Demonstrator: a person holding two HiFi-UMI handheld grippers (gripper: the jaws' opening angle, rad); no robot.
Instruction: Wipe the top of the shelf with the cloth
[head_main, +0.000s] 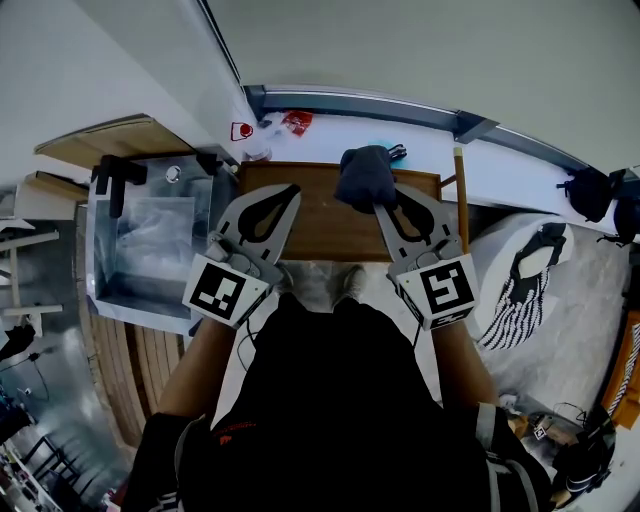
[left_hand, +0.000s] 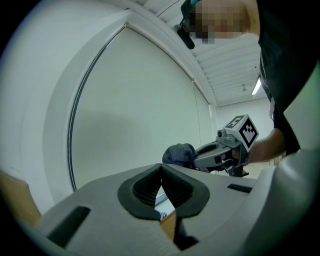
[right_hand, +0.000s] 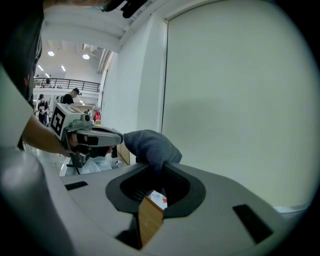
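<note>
- Currently the right gripper (head_main: 385, 205) is clamped on the cloth (head_main: 365, 175). In the right gripper view its jaws (right_hand: 157, 170) pinch a fold of the dark blue-grey cloth (right_hand: 150, 145), which bunches up above the tips.
- Left gripper (head_main: 280, 192) has its jaws pressed together with nothing between them. The left gripper view shows the tips (left_hand: 161, 172) meeting and only the wall behind.
- Cloth sits over the far edge of the wooden shelf top (head_main: 320, 225), right of centre; can't tell if it touches the wood.
- Both grippers are over the shelf top side by side, left one apart from the cloth.
- Left gripper view also catches the right gripper (left_hand: 225, 150) with the cloth (left_hand: 180, 154) wadded at its tip.
- Right gripper view shows the left gripper (right_hand: 90, 135) just beside the cloth.
- White ledge (head_main: 420, 130) runs behind the shelf, with a red packet (head_main: 297, 122) on it.
- Shiny open box (head_main: 140, 240) stands just left of the shelf.
</note>
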